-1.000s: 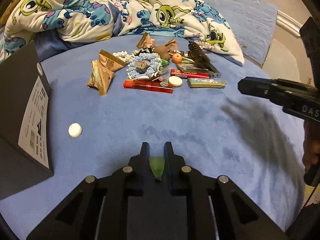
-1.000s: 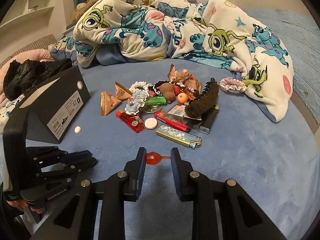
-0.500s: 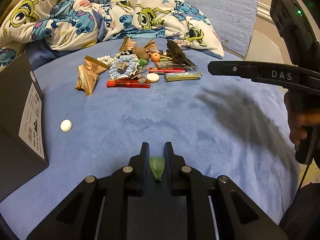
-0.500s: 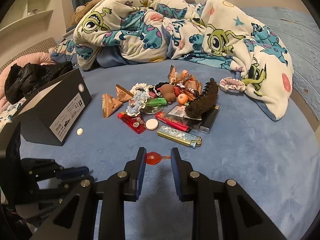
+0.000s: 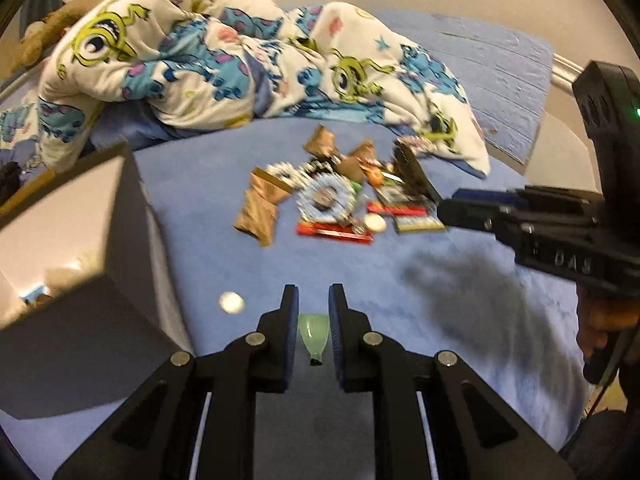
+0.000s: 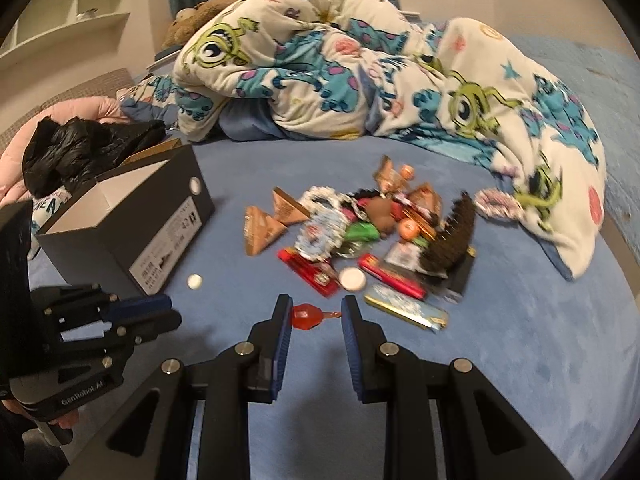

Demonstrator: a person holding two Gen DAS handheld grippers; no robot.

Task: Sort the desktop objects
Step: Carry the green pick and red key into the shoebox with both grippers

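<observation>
Jaws of left gripper (image 5: 314,300) clamp a green piece (image 5: 315,334); right gripper (image 6: 314,308) a red piece (image 6: 307,315); open blue bedding (image 6: 520,340) around.

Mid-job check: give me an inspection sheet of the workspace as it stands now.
Surface: blue plush bedspread.
Job's things: mixed pile of small items; open black shoebox on its left; white round tablet lying loose beside the box.
Clutter: cartoon-print quilt, black garment.
Tongs: left tongs shut on pale green teardrop piece; right tongs shut on red translucent piece.
Cables: black cable below right handle.
Surroundings: wall shelves.
</observation>
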